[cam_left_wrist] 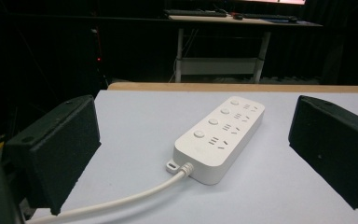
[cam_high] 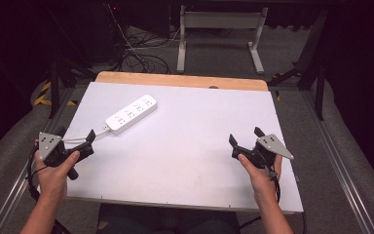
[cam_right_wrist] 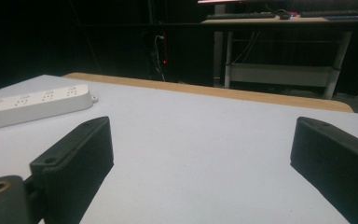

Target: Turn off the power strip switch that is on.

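A white power strip with several sockets and round buttons lies on the white table top, left of centre, at a slant. Its white cable runs from the near end toward the left gripper. That gripper rests at the table's left edge in a hand, jaws wide apart and empty, pointing at the power strip, whose cable passes between the jaws. The right gripper is held at the right front, open and empty. In the right gripper view the power strip lies off to the left.
A wooden strip borders the table's far edge. Beyond it stand a white desk frame and tangled cables on the floor. Metal rails run along both sides of the table.
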`<state>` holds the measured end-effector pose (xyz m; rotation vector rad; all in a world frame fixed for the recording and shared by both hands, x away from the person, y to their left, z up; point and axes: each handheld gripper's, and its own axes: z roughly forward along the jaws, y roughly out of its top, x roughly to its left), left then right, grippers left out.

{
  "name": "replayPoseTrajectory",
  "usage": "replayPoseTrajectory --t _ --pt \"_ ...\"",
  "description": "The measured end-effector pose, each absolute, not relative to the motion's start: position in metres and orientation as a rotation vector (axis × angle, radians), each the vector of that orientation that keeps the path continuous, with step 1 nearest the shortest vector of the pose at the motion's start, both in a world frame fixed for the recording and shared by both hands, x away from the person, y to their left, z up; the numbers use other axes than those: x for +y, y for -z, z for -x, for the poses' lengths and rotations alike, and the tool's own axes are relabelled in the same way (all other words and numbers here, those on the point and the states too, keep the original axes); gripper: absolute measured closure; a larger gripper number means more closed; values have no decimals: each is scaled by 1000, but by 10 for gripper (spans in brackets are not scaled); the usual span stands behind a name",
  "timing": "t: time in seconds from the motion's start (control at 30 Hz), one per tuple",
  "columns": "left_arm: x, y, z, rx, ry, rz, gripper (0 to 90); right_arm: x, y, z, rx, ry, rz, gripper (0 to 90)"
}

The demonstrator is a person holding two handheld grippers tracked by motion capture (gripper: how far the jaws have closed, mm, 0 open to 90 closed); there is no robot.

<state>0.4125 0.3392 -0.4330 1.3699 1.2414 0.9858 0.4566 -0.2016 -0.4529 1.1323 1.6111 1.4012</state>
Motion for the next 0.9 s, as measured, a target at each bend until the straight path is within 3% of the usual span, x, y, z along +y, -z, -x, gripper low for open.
replayPoseTrajectory --t 0.7,0.9 --pt "333 433 -418 1241 -995 -1385 73 -203 453 -451 1633 -1388 -1118 69" --pt "334 433 -417 1249 -999 -1383 124 -201 454 -452 1643 -1396 -1123 71"
